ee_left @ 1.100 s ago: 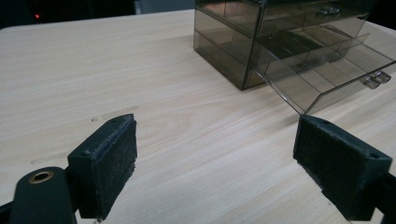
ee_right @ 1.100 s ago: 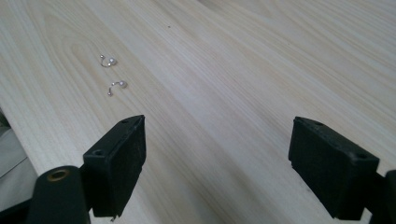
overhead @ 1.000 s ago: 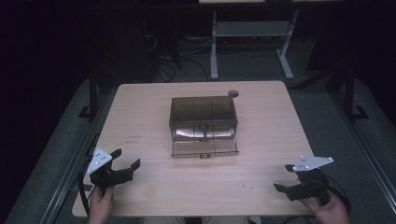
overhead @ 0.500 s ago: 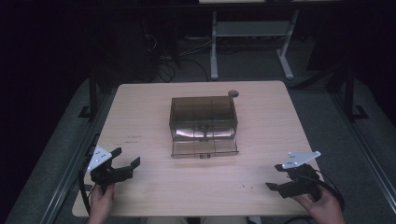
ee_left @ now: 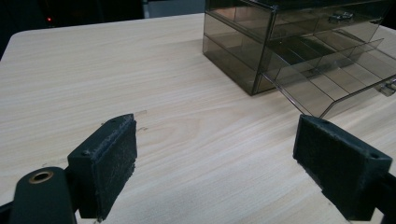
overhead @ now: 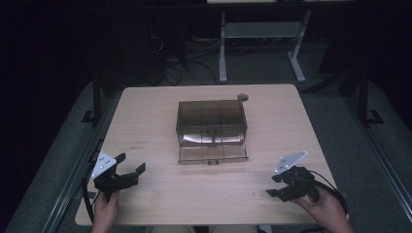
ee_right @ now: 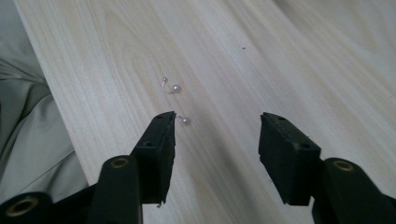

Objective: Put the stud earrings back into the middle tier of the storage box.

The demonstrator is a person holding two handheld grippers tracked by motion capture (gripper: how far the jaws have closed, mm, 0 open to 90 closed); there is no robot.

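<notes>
Two pearl earrings (ee_right: 175, 88) lie just ahead of the wide-apart right gripper (ee_right: 217, 133).

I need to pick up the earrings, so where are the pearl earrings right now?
The two pearl earrings lie on the bare wooden table near its front right edge, just ahead of the open right gripper; one sits against that gripper's left jaw tip.

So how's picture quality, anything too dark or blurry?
High view: dim, dark surroundings, the smoky translucent plastic drawer box readable. Left gripper view: bright, sharp. Right gripper view: two tiny pearl-tipped metal earrings sharp on the pale wooden table.
</notes>
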